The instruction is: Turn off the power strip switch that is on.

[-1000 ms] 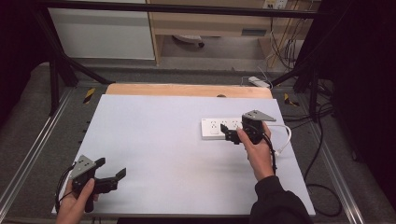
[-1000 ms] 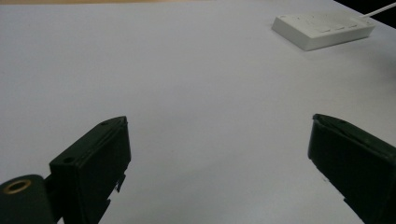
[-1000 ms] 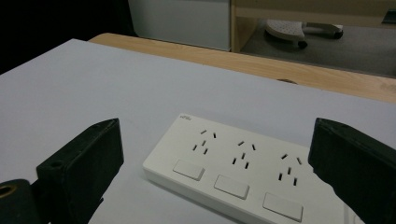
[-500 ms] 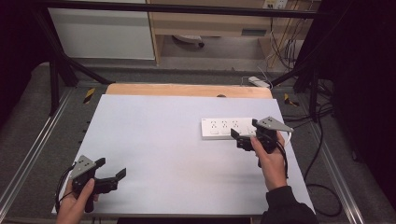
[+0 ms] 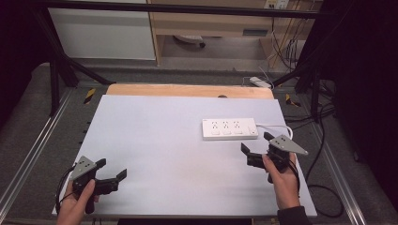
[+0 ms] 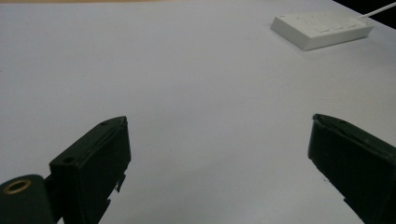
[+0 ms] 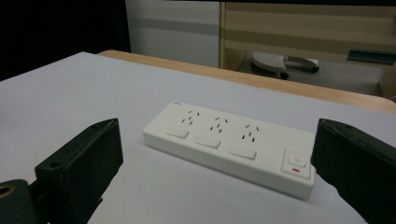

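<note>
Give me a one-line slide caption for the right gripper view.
Open right gripper faces a white power strip lying on the pale table.

High view overhead, both gripper views low, sharing power strip (image 5: 230, 128)

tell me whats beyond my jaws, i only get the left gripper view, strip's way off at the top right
Observer: The right gripper is close to the power strip, on its near side, jaws open and empty.
Operator: anything plugged into it
Observer: No. The right gripper view shows three bare socket groups and a main switch with a red mark.
Operator: where does its cord go
Observer: The white cord leaves the strip's right end and curves toward the table's right edge.
</note>
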The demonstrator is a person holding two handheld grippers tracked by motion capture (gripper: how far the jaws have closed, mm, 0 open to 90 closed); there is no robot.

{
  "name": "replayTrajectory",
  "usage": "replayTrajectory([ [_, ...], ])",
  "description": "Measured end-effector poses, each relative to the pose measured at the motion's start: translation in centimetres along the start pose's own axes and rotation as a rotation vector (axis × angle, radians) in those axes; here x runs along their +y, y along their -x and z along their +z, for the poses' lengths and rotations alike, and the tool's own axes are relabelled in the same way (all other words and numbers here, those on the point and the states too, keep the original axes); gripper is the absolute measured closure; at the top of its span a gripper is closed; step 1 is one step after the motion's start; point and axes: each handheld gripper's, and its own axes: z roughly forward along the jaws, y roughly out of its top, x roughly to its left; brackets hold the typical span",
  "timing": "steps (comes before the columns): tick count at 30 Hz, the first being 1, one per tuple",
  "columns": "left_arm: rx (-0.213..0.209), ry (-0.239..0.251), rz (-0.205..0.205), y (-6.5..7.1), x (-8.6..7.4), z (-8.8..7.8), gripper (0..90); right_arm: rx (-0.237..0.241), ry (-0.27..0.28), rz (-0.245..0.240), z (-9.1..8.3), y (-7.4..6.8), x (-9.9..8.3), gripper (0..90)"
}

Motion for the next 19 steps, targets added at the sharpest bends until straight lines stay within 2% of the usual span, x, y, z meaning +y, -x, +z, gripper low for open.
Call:
replayTrajectory([
  [10, -0.001, -0.003, 0.001, 0.1, 0.0, 0.0, 5.8, 0.006, -0.042, -0.003, -1.6, -0.2, -3.3, 2.6],
  [13, -0.005, -0.005, 0.005, 0.2, 0.0, 0.0, 5.8, 0.010, -0.069, 0.000, -1.9, -0.1, -4.4, 2.7],
  [19, -0.006, -0.001, 0.006, 0.2, 0.0, 0.0, 5.8, 0.040, -0.165, 0.012, -2.3, -0.3, -6.1, 3.8],
])
